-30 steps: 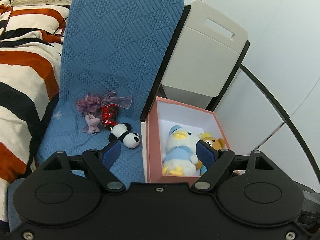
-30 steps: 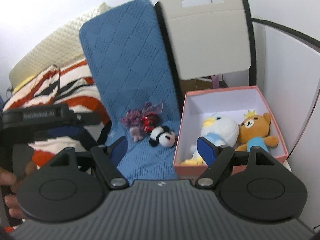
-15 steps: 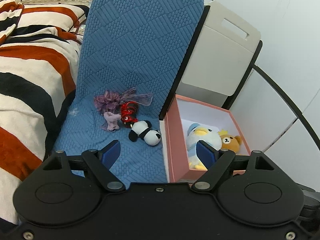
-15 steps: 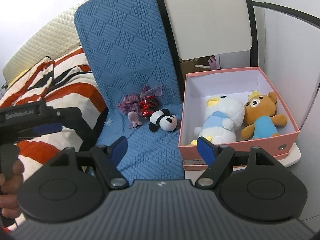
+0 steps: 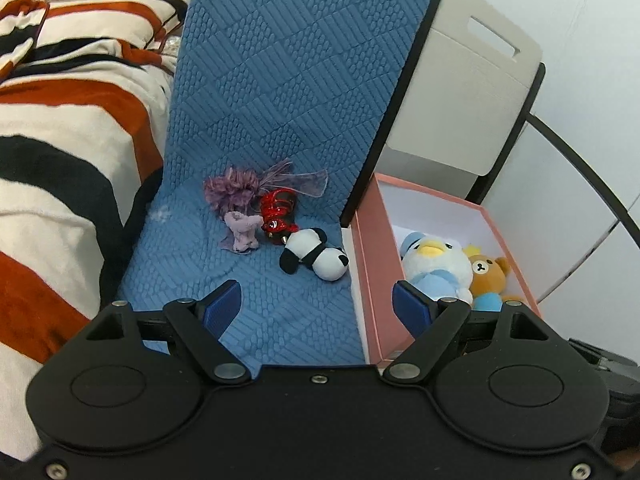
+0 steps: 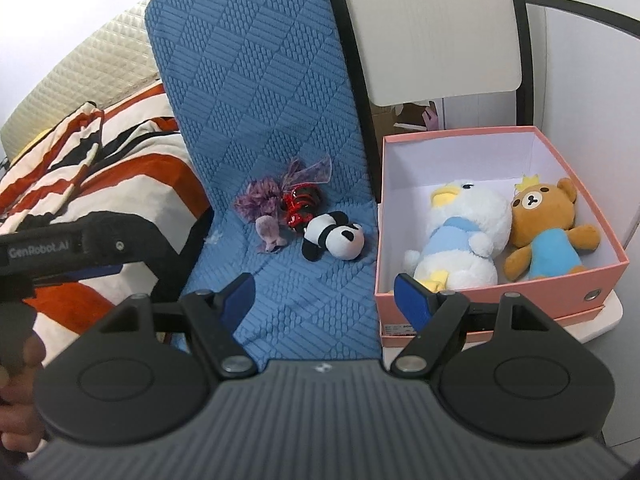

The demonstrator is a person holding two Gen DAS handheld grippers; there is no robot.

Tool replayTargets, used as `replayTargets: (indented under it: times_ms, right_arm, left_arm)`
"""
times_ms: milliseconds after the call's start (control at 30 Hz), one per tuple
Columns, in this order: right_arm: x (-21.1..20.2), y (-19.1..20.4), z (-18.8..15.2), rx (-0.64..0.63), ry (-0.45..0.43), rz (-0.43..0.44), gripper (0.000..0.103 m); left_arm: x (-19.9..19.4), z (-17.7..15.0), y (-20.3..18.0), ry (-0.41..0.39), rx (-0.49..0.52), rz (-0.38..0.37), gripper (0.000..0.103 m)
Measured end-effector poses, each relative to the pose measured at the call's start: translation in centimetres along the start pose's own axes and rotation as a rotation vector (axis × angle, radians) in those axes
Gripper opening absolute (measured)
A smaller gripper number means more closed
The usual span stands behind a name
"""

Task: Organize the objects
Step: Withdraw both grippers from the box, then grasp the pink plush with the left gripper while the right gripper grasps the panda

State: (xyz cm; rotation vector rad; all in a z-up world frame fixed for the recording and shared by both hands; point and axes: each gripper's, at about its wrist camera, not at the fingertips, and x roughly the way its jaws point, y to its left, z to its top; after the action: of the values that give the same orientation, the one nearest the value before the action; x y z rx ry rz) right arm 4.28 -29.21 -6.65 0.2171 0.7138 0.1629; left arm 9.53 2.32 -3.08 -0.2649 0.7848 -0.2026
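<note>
A small panda plush lies on a blue quilted mat, next to a red and black trinket and a purple fluffy piece. A pink box to the right holds a white duck plush and a brown bear plush. My left gripper is open and empty, short of the panda. My right gripper is open and empty, above the mat's near part.
A striped orange, black and white blanket covers the bed on the left. A grey box with a handle slot stands behind the pink box. The left gripper's body shows at the right view's left edge.
Both views have shifted: the left gripper has swung left so the panda is nearer its centre, and the right gripper has come closer to the mat and box. Both stay open.
</note>
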Motion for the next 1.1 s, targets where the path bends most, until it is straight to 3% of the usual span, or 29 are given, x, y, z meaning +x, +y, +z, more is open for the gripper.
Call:
replayTargets:
  times_ms: [200,400,600,700,1100]
  right_arm:
    - [1.3,-0.1,-0.2,-0.007,0.025,0.008,0.078]
    - [2.9,-0.3,-0.1,-0.002,0.027,0.012,0.078]
    - [5.2,-0.6,0.0,-0.014,0.028,-0.003,0.089]
    - [6.6,-0.6,0.0,-0.027,0.024,0.003,0.089]
    - [13.0,1.3,0.7,-0.148,-0.004,0.012,0.089]
  left_arm:
    - [1.3,0.0,1.3,0.003,-0.038,0.015,0.083]
    - [2.7,0.4,1.5,-0.011,-0.013,0.024,0.084]
    - [4.5,0.9,1.6,-0.035,-0.019,0.013,0.089]
    - [6.0,1.1,2.2,-0.04,-0.029,0.009,0.097]
    - [13.7,2.6,5.8,-0.004,-0.047,0.04,0.097]
